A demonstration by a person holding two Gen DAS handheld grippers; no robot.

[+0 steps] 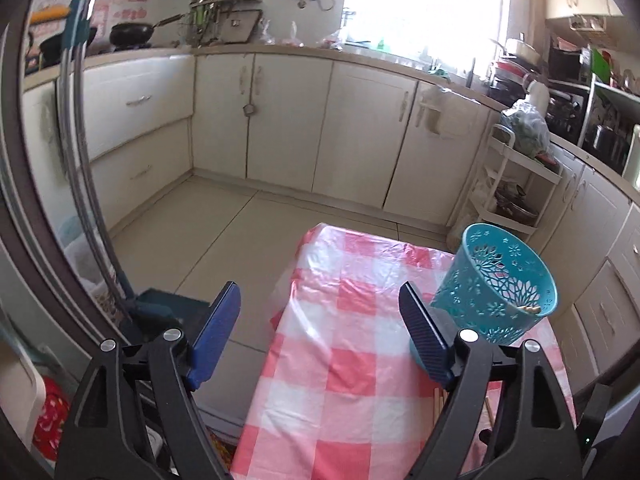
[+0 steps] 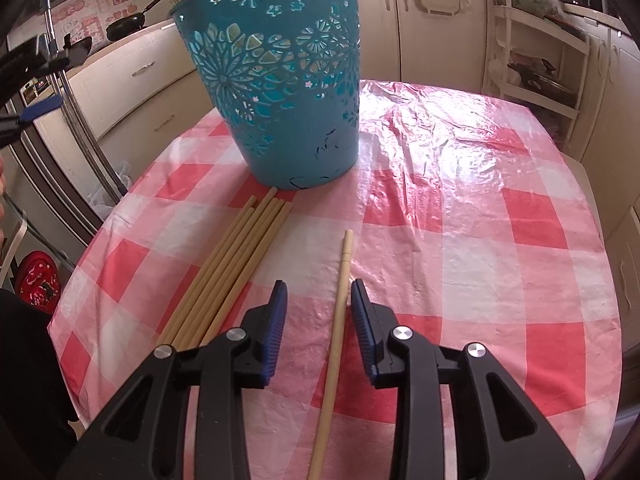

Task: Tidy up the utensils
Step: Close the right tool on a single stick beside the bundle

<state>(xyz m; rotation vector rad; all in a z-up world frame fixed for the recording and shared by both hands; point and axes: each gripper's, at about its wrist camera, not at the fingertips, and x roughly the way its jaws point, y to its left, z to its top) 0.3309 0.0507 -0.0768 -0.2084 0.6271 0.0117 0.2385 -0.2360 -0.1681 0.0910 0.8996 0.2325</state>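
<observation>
A teal cut-out basket point(image 2: 280, 92) stands upright on the pink checked tablecloth point(image 2: 480, 208). Several bamboo chopsticks point(image 2: 228, 268) lie bundled in front of it. A single chopstick point(image 2: 340, 312) lies apart to their right. My right gripper point(image 2: 319, 286) straddles that single chopstick, open, with a gap on both sides. In the left wrist view my left gripper point(image 1: 320, 292) is wide open and holds nothing; it hangs over the table's left edge, with the basket point(image 1: 496, 292) just beyond its right finger. Small tan ends show inside the basket near its rim.
The table point(image 1: 340, 360) sits in a kitchen with cream cabinets point(image 1: 288, 120) around it. A white shelf trolley point(image 1: 516, 184) stands past the far right corner. A metal pole point(image 1: 80, 160) and clutter line the left side. Tiled floor point(image 1: 224, 232) lies left of the table.
</observation>
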